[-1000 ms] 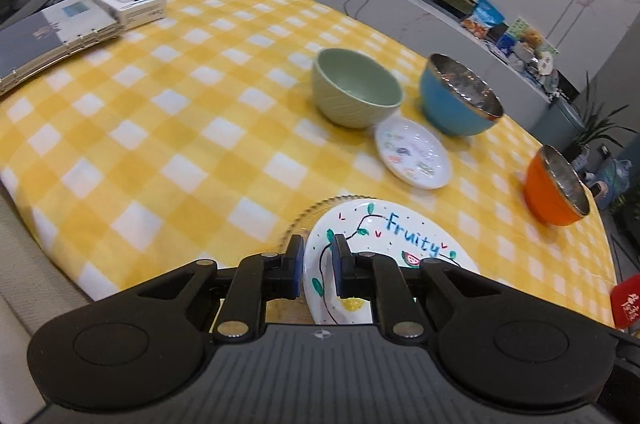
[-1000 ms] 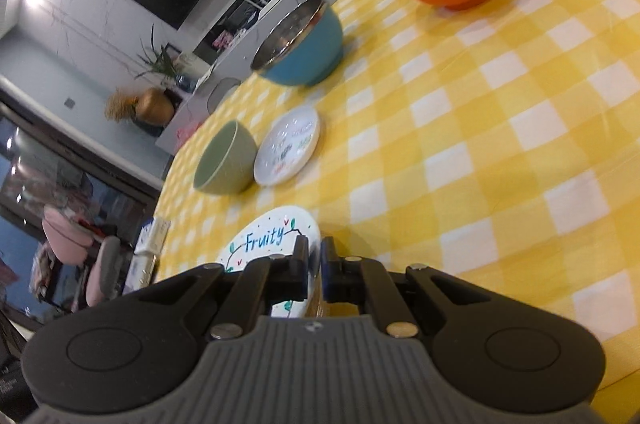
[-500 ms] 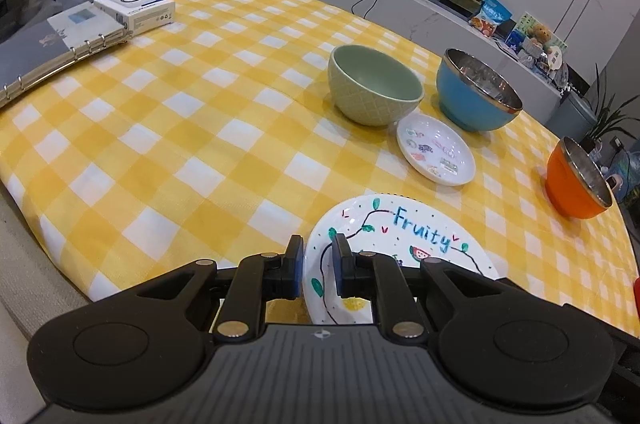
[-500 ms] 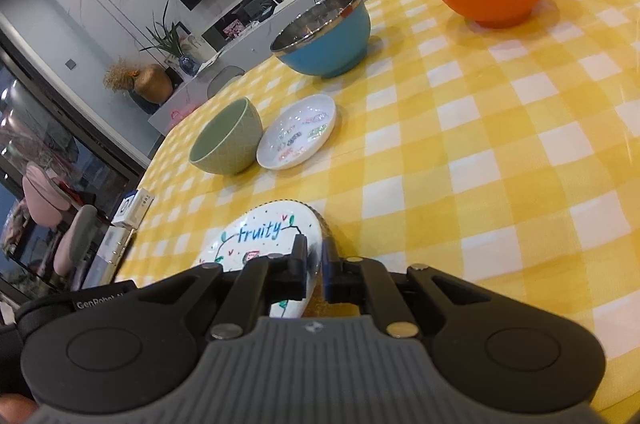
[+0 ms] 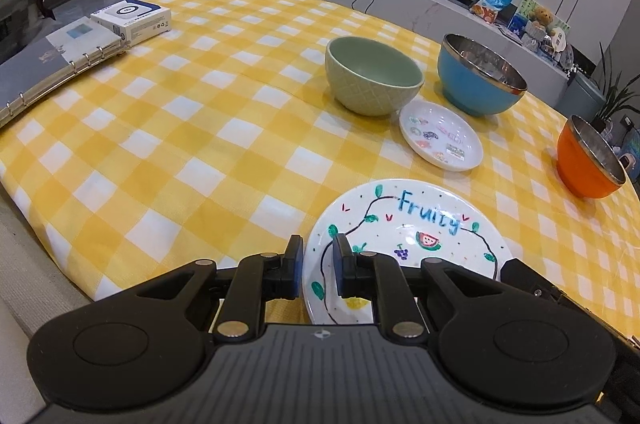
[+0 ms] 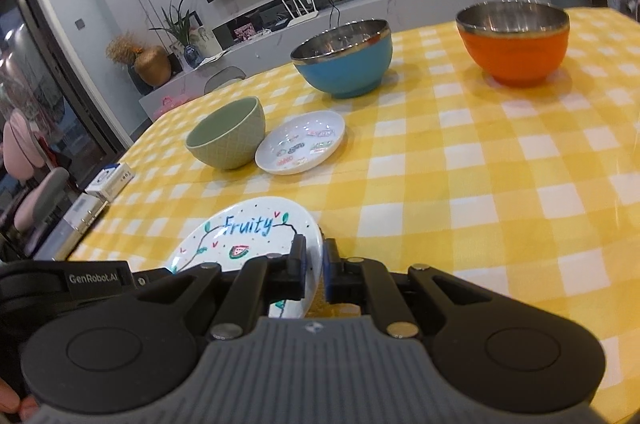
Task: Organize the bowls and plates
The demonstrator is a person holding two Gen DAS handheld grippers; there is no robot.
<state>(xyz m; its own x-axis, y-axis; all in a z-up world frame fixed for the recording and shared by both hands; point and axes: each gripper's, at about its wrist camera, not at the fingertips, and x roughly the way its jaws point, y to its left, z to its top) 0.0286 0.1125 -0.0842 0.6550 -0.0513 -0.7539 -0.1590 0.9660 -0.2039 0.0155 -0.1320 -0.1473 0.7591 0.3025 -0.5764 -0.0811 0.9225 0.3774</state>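
A white plate lettered "Fruity" lies near the table's front edge. My left gripper is shut on its left rim. My right gripper is shut on its right rim, with the plate spreading left of it. Beyond stand a green bowl, a small white patterned plate, a blue steel-lined bowl and an orange steel-lined bowl. The right wrist view shows the green bowl, small plate, blue bowl and orange bowl.
A yellow checked cloth covers the table. A ring binder and a white box lie at the far left. The left gripper's body shows at the lower left of the right wrist view.
Both grippers have levelled out while holding the "Fruity" plate, so the views tilt back to upright. The plate sits flatter and closer to the cloth. The bowls have not moved.
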